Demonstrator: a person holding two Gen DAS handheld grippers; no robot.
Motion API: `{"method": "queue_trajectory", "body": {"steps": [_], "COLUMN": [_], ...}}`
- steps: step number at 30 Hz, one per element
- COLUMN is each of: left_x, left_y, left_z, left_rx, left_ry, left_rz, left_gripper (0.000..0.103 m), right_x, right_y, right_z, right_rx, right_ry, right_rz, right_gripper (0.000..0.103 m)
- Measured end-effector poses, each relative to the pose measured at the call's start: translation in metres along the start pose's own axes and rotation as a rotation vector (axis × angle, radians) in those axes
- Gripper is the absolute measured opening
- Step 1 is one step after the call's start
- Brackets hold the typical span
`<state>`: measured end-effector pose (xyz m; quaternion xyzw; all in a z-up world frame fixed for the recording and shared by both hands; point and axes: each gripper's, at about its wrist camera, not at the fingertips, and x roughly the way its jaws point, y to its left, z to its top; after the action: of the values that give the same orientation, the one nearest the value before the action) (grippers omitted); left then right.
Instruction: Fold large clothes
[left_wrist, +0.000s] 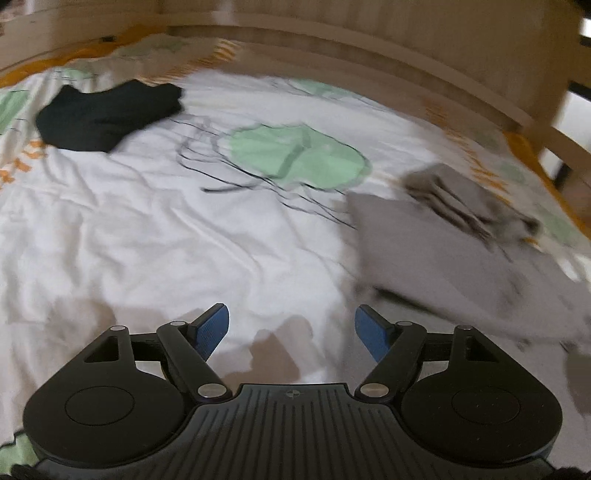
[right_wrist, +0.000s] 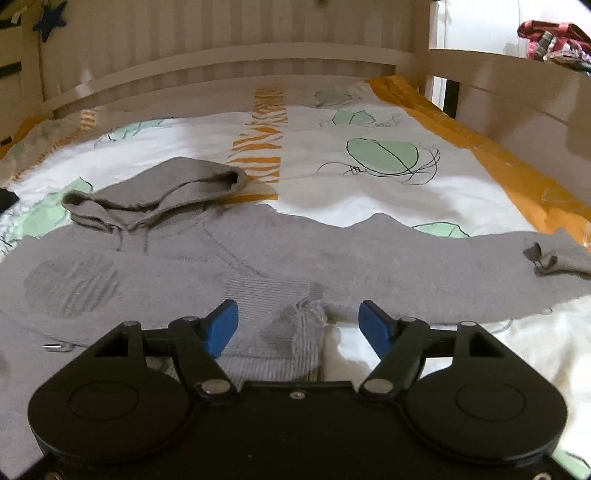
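Observation:
A grey hooded sweater (right_wrist: 258, 254) lies spread on the bed, hood (right_wrist: 162, 195) toward the headboard, one sleeve stretched right to its cuff (right_wrist: 550, 258). Its ribbed hem corner (right_wrist: 291, 332) lies just in front of my right gripper (right_wrist: 297, 326), which is open and empty above it. In the left wrist view the same sweater (left_wrist: 443, 251) lies blurred at the right. My left gripper (left_wrist: 291, 332) is open and empty over bare bedsheet, left of the sweater.
A white bedsheet (left_wrist: 147, 229) with green and orange prints covers the bed. A black folded garment (left_wrist: 107, 114) lies at the far left. A wooden headboard (right_wrist: 229, 74) and side rail (right_wrist: 517, 96) border the bed. A zipper pull (right_wrist: 55, 347) shows at the sweater's left.

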<state>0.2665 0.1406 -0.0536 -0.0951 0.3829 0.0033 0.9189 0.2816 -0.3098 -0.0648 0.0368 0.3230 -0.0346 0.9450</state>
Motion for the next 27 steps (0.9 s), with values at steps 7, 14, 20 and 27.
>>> {"method": "queue_trajectory", "body": {"steps": [7, 14, 20, 27], "left_x": [-0.011, -0.029, -0.063, -0.060], "left_y": [0.008, -0.004, -0.034, -0.115], "left_z": [-0.038, -0.045, -0.028, 0.005], "left_rx": [0.024, 0.189, 0.214, 0.242], "left_ry": [0.219, 0.285, 0.160, 0.033], "left_rz": [-0.106, -0.050, -0.061, -0.180], "left_gripper": [0.074, 0.074, 0.074, 0.075], "right_x": [-0.017, -0.015, -0.036, -0.049], "right_y": [0.004, -0.004, -0.023, -0.064], "right_z": [-0.024, -0.049, -0.045, -0.034], "right_rx": [-0.030, -0.010, 0.046, 0.133], "right_ry": [0.085, 0.163, 0.147, 0.113], "right_rz": [0.051, 0.040, 0.075, 0.045], "right_gripper": [0.075, 0.079, 0.082, 0.093]}}
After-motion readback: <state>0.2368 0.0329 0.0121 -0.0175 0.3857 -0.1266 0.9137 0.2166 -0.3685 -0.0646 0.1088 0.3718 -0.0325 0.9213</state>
